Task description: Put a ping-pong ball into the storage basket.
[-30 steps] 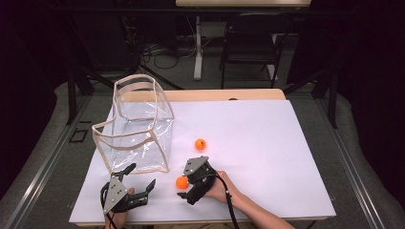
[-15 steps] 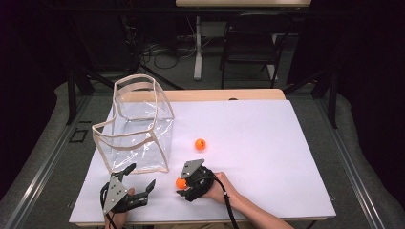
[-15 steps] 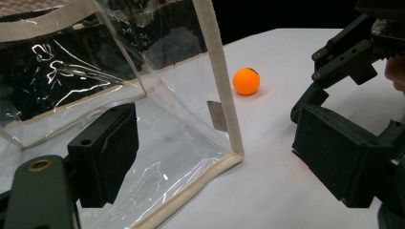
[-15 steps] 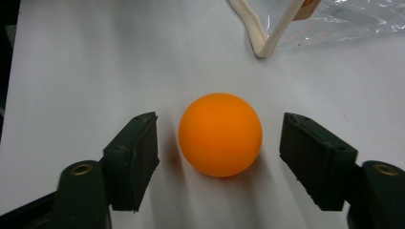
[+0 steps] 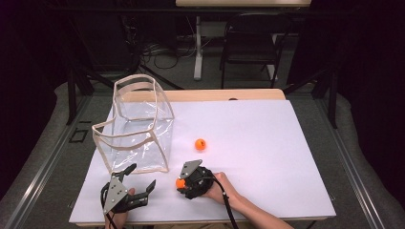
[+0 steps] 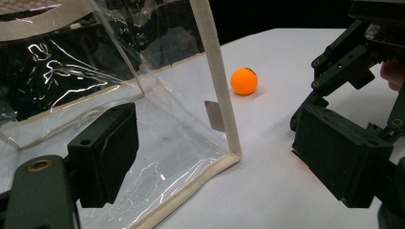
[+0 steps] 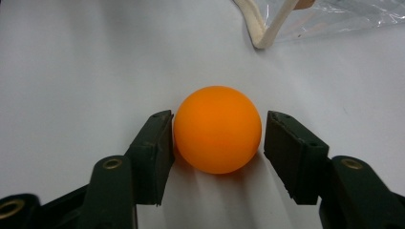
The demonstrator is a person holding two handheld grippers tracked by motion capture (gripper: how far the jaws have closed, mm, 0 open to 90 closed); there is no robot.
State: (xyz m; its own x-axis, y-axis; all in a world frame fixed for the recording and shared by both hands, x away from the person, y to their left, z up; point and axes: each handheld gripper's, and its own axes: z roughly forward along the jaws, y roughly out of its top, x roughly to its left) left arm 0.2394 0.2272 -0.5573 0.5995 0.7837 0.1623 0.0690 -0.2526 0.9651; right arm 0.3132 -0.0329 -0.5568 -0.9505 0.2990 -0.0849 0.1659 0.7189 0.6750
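Two orange balls lie on the white table. One ball (image 7: 217, 136) (image 5: 180, 182) sits on the table between the jaws of my right gripper (image 7: 217, 143) (image 5: 183, 185). The left jaw touches it and a thin gap shows at the right jaw, so the gripper is open. The other ball (image 5: 200, 143) (image 6: 244, 81) lies free, farther out. My left gripper (image 5: 142, 175) (image 6: 222, 157) is wide open and holds nothing. The near corner of a clear plastic bag (image 5: 138, 129) (image 6: 224, 114) with beige trim stands between its jaws.
The bag stands upright with its mouth open at the left of the white table (image 5: 267, 143). In the left gripper view the right gripper (image 6: 353, 62) shows at the upper right. A chair (image 5: 250, 43) and cables lie beyond the table's far edge.
My right gripper has settled a little lower and closer around the near ball, which has barely moved. The left gripper, the bag and the far ball are as before.
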